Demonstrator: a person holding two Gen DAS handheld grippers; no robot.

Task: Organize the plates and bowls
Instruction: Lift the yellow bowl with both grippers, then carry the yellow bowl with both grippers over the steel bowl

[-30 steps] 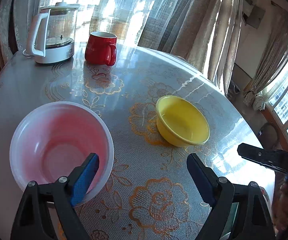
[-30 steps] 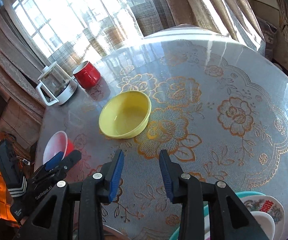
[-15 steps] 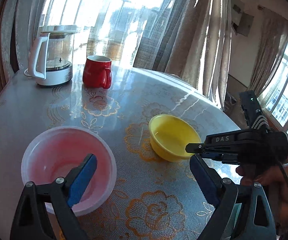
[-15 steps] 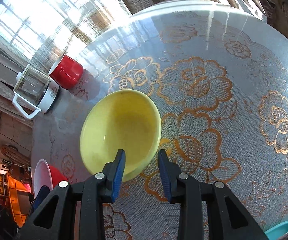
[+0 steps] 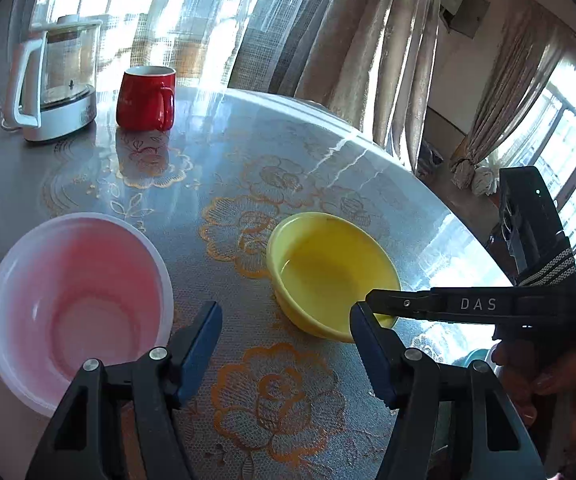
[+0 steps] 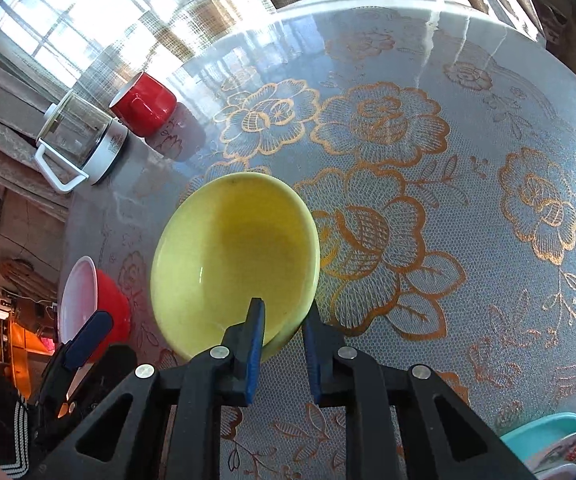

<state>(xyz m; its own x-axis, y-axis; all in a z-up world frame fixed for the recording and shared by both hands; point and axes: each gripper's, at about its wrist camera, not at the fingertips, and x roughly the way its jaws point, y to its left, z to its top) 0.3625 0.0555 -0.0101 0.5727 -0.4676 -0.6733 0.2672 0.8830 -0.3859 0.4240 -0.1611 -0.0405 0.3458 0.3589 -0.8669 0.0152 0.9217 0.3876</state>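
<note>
Nearest us in the right wrist view, our right claw has come down onto the near rim of the yellow bowl; a second ago it hung well above the worktop with nothing between its pads. Its jaws have just been closing, and now one pad sits inside the rim and the other outside, nearly together and pinching the wall. We judge the bowl is gripped and ready to lift toward a stack.

Our left claw hangs over bare worktop between the two bowls. Its jaws have just been closing but stand apart, holding and touching nothing; the pink bowl lies just left of its left pad.

At the near right edge a teal dish and patterned plates show, likely the stack. Far left stand a red mug and a glass kettle.
</note>
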